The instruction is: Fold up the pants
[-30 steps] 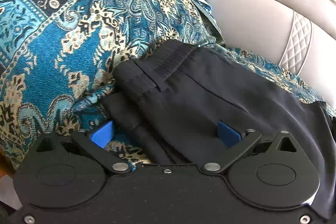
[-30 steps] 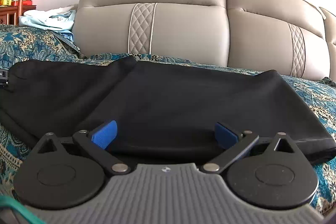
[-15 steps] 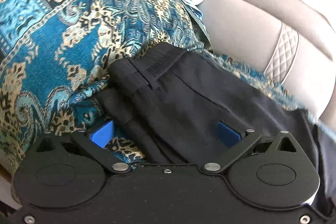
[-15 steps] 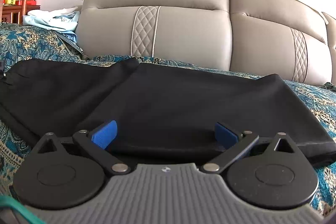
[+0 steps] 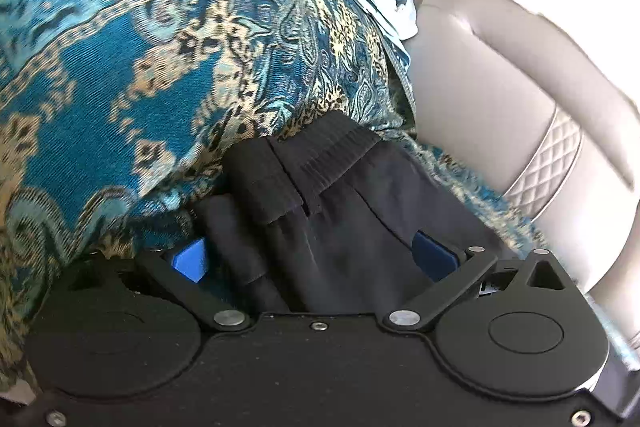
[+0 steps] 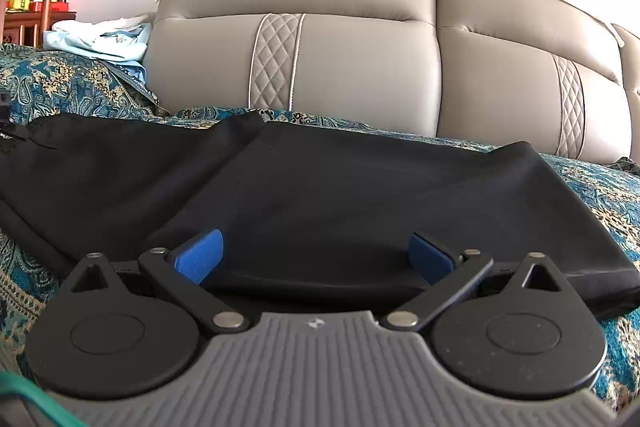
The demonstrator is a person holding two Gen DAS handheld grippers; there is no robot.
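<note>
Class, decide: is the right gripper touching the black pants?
Touching. The right wrist view shows the pants edge lying between the open right gripper fingers, against them.

pants (image 6: 340, 195) on bedspread (image 6: 612, 195), headboard (image 6: 360, 67) behind

Right gripper (image 6: 316, 257) sits low with its blue fingers (image 6: 198, 255) spread wide around the near edge of the black pants (image 6: 340, 195), lying flat on the teal paisley bedspread (image 6: 608, 195) before the beige padded headboard (image 6: 360, 63).

Left claw (image 5: 312, 259) and right claw (image 6: 316, 259) both spread wide.
</note>
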